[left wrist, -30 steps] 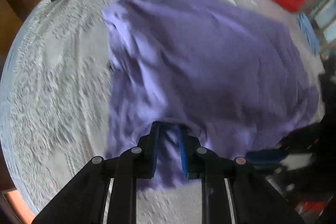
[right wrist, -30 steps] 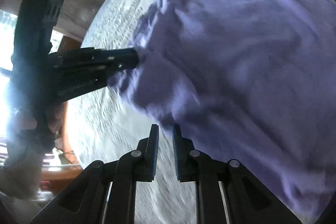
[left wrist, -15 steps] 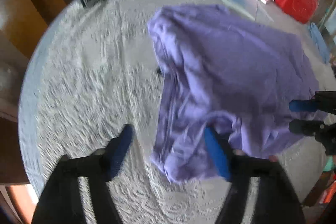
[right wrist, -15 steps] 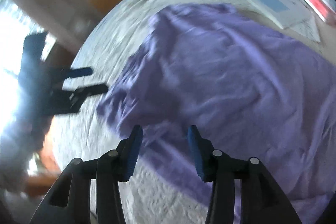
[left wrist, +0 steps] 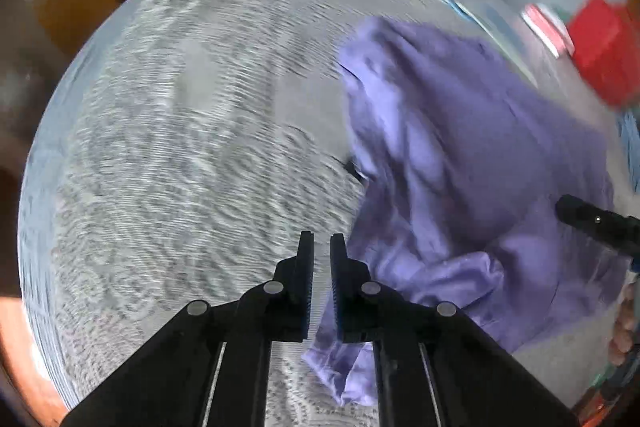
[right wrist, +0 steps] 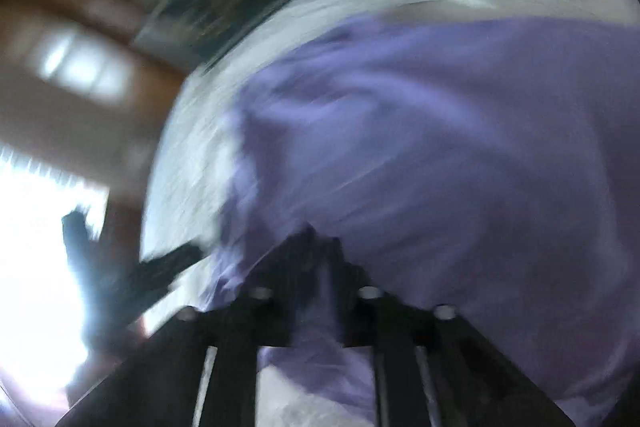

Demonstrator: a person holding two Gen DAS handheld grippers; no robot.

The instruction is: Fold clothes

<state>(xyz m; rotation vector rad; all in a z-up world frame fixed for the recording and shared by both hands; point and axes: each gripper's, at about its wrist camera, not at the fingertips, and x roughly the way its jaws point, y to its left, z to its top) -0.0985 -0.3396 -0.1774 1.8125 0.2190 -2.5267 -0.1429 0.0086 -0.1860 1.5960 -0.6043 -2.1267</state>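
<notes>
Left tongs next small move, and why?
Probably shift the left tongs right onto the near edge of the purple shirt and reopen. Their jaws stand nearly closed over bare tablecloth, holding nothing, with the shirt's edge just beside them. The right wrist view is too blurred to judge that grip.

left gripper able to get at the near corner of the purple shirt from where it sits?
Probably yes. The left gripper hangs just left of the purple shirt, jaws nearly shut and empty. The near corner lies beside its right finger on the tablecloth, with nothing between. It must open first.
</notes>
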